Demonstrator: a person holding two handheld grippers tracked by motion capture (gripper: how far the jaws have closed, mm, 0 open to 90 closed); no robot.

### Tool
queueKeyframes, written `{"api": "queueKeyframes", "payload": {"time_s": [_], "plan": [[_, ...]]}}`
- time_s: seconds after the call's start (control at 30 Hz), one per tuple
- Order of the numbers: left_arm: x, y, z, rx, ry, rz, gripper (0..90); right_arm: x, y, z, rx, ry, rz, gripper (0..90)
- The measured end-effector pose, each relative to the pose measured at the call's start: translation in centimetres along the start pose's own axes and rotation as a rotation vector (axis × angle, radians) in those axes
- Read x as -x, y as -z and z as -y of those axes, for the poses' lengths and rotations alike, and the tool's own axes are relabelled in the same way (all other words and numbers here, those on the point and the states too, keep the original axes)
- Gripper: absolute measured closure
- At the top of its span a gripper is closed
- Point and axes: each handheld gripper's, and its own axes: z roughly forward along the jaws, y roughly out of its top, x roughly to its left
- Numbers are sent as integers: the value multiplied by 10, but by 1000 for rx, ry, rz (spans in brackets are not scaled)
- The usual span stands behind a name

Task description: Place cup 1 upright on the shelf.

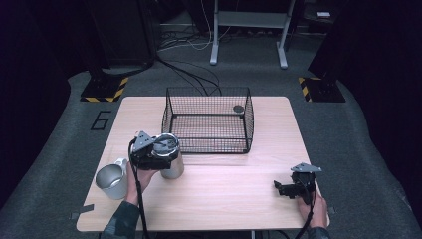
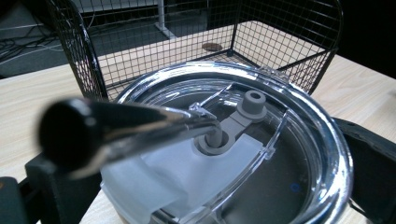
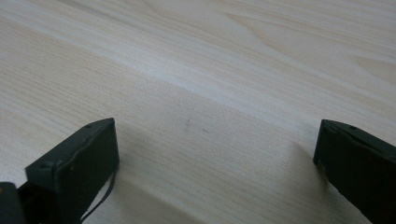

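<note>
Tumbler (image 1: 170,158): steel, clear lid, straw (image 2: 140,123) fitted; stands on table (image 1: 224,194) just before the wire basket (image 1: 208,119), clamped by left gripper (image 1: 166,158), jaws on either side of the body. Right gripper (image 1: 281,188): jaws wide, empty, low over bare wood. Jug (image 1: 112,180): near left edge (untouched). Risk: smooth wall could slip in the jaws if lifted; straw may snag the basket rim and tip the tumbler.

high view looks down on the table (image 1: 239,194); both gripper views sit close above it.
</note>
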Motion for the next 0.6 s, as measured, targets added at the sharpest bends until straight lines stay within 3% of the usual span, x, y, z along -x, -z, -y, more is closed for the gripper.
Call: {"api": "queueKeyframes", "payload": {"time_s": [0.6], "plan": [[4,0,1,0,-30,-32,39,0,0,0,1,0,0,0]]}}
